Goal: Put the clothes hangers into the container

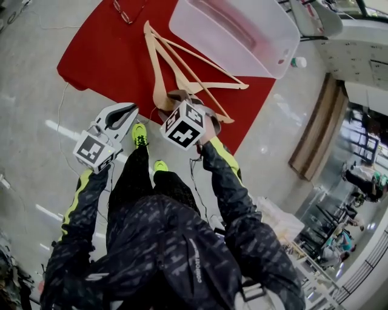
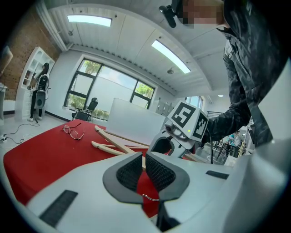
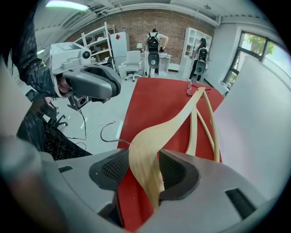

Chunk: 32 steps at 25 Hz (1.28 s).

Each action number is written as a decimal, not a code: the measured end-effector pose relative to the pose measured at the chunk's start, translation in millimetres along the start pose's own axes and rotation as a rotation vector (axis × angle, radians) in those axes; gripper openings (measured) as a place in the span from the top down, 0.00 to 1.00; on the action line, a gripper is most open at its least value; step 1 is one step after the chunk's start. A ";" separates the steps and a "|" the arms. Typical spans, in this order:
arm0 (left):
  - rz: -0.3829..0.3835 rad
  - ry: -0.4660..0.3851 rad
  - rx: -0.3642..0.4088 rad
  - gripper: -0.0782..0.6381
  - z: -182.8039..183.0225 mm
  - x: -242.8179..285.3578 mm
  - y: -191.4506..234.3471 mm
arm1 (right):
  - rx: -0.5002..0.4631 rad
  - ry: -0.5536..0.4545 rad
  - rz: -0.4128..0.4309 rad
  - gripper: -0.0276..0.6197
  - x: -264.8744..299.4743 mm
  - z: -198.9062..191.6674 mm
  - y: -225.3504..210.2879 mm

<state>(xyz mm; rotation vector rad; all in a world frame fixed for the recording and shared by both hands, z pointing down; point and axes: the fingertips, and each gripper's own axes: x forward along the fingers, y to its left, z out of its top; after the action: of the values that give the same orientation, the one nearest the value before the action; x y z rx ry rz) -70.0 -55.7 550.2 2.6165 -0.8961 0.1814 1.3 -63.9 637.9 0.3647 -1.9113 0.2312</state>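
Grey polished floor [image 1: 36, 91] fills the head view, with a red mat [image 1: 103, 54] spread on it. At the mat's far right corner stands a clear plastic container [image 1: 267, 57]. A loose pile of hangers [image 1: 200, 60] lies on the mat just beside it, outside it. A pair of glasses [image 1: 124, 12] sits near the mat's far edge. Your right gripper [image 1: 185, 100] points steeply down at the near end of the pile. Your left gripper [image 1: 124, 112] is off to the left, over bare floor beside your shoes [image 1: 140, 134].

From the left gripper view, your jaws are drawn together to a thin slit with nothing between them. Beyond them you see the mat, the glasses and the pile, with tall windows [image 2: 109, 91] behind.

From the right gripper view, your jaws stand fairly wide and clamp the broad pale arm of one wooden hanger [image 3: 150, 154]. Its metal hook [image 3: 107, 132] curls out to the left over the floor, and its far end reaches across the mat towards a brick wall [image 3: 168, 22].
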 end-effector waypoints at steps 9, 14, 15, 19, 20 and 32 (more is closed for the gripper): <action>-0.021 -0.009 0.019 0.87 15.4 -3.2 -5.8 | 0.008 -0.003 -0.028 0.63 -34.5 3.9 8.9; -0.031 -0.024 0.025 0.87 27.4 -3.3 -9.1 | 0.010 -0.018 -0.054 0.63 -59.8 6.0 9.5; -0.032 -0.025 0.029 0.87 30.3 -3.4 -9.4 | 0.009 -0.024 -0.062 0.64 -63.9 7.3 9.4; -0.037 -0.025 0.038 0.87 41.7 -3.0 -10.9 | 0.004 -0.030 -0.097 0.64 -77.4 12.4 6.1; -0.038 -0.027 0.038 0.87 44.5 -3.1 -11.7 | -0.002 -0.025 -0.109 0.64 -80.8 13.3 5.6; -0.054 -0.048 0.072 0.87 79.7 -7.1 -8.4 | -0.007 -0.063 -0.227 0.64 -144.5 44.4 -8.5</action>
<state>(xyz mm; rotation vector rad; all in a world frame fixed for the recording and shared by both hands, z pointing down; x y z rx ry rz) -70.3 -76.0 472.3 2.7196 -0.8481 0.1395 13.5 -66.2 487.0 0.5862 -1.9130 0.0630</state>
